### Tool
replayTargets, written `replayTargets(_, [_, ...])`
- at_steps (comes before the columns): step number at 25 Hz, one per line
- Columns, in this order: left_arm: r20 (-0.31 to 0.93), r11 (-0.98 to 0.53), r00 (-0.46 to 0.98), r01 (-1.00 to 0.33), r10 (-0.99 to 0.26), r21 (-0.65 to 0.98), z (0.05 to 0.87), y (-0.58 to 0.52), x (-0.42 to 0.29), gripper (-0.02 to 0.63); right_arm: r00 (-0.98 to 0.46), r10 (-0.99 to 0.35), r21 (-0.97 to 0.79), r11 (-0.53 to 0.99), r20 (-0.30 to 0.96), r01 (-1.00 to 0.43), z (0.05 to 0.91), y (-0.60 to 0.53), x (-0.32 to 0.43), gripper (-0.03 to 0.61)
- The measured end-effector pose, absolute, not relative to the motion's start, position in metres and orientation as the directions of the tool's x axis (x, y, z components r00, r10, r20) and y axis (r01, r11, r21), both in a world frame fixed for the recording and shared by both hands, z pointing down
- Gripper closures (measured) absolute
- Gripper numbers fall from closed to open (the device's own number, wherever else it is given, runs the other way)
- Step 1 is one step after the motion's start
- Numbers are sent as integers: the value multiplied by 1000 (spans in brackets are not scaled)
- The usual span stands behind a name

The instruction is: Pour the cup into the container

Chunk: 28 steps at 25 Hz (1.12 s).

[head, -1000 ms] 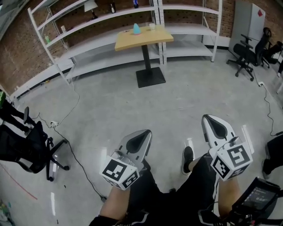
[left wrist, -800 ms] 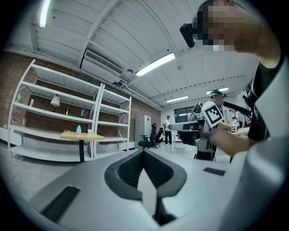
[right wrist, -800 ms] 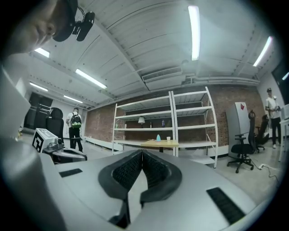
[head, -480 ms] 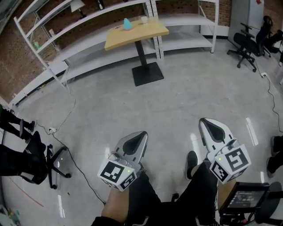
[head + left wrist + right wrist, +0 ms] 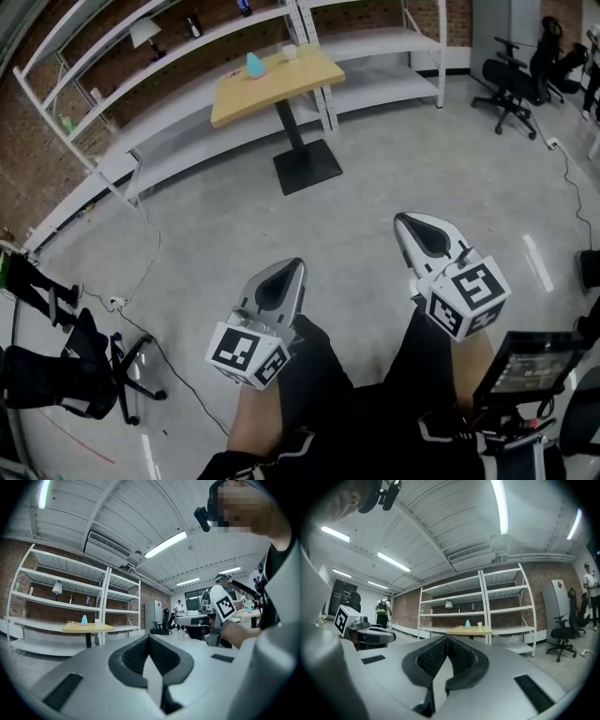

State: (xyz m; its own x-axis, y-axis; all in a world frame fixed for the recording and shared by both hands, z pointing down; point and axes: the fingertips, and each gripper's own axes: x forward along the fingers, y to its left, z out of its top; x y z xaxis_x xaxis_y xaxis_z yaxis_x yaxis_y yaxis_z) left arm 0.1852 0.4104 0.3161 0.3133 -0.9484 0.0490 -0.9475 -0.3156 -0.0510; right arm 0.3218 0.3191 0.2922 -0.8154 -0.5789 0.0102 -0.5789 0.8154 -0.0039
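Head view: the person walks across the concrete floor (image 5: 216, 225) toward the far table (image 5: 267, 82), which has slid leftward in frame over the last second. This looks like the approach, with the pour not yet begun. Left tool (image 5: 289, 272) and right tool (image 5: 410, 225) are held level ahead, each with jaws pressed together on nothing. The cup (image 5: 290, 52), small and white, stands upright near the table's far edge, well apart from both tools. Just left of it sits a teal, cone-like container (image 5: 254, 65), too distant to show any contents.
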Motion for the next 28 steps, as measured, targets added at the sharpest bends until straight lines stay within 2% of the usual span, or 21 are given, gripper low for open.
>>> replayTargets(13, [15,-226,226,-974,-974,-9,329,308,76,612,-866,-499,37,866,38,-498,293,204,201,577])
replayTargets(28, [50,-197,195,-980,-980,-28,322,82,-11,612,-844,-536,-13,844,15,-536,288,-27,142,577])
